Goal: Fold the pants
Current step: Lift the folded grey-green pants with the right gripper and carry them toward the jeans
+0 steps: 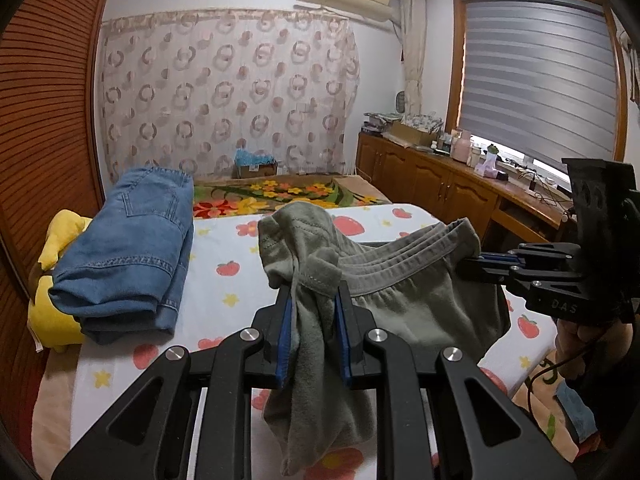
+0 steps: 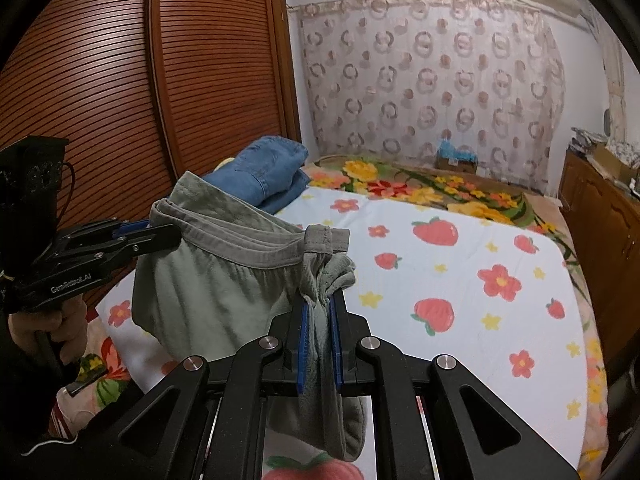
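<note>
Grey-green pants [image 1: 404,300] hang in the air above the bed's [image 2: 460,280] near edge, waistband stretched between two grippers. The left gripper [image 1: 314,304] is clenched on one bunched end of the waistband, the right gripper [image 2: 318,312] on the other. This looks like the lift before laying them flat; next they likely need lowering onto the open sheet. Folded jeans [image 1: 128,248] lie at the bed's far left edge, out of the way.

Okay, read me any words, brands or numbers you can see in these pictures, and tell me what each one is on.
"D A S" – on the body of the right gripper, seen from the left wrist.
"GenRobot.AI" – on the body of the left gripper, small, my best reading.
Label on the cardboard box by the curtain: too small to read.
</note>
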The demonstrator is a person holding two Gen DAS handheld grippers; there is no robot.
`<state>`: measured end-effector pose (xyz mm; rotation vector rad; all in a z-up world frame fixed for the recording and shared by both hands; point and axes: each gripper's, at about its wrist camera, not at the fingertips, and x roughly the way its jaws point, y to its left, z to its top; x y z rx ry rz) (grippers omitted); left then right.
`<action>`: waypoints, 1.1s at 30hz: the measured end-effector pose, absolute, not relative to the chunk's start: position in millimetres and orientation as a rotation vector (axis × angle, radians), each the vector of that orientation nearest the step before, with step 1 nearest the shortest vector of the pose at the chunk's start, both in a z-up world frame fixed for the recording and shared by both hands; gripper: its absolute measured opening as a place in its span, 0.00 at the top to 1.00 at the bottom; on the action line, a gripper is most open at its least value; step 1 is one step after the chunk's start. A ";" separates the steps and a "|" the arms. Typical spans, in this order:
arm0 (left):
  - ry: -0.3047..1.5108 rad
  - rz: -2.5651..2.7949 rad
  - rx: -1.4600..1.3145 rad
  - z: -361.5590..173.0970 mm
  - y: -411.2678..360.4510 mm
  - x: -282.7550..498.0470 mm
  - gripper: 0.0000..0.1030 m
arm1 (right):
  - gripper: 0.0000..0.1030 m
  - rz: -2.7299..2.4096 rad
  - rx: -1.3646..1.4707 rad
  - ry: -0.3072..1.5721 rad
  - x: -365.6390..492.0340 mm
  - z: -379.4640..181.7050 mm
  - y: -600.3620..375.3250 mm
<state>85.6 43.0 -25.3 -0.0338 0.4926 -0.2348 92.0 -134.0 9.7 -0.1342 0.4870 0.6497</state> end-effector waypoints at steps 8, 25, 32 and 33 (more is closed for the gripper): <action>0.462 -0.234 -0.022 -15.0 45.0 80.4 0.80 | 0.91 0.654 -0.153 0.451 82.9 21.6 -136.2; 0.414 -0.212 -0.005 5.7 54.2 68.9 0.80 | 0.91 0.672 -0.180 0.395 77.6 40.7 -133.5; 0.405 -0.197 -0.015 10.9 65.9 77.2 0.80 | 0.91 0.684 -0.189 0.385 87.4 45.9 -127.9; 0.403 -0.194 -0.013 11.8 67.4 79.2 0.80 | 0.91 0.686 -0.189 0.383 88.6 47.0 -126.8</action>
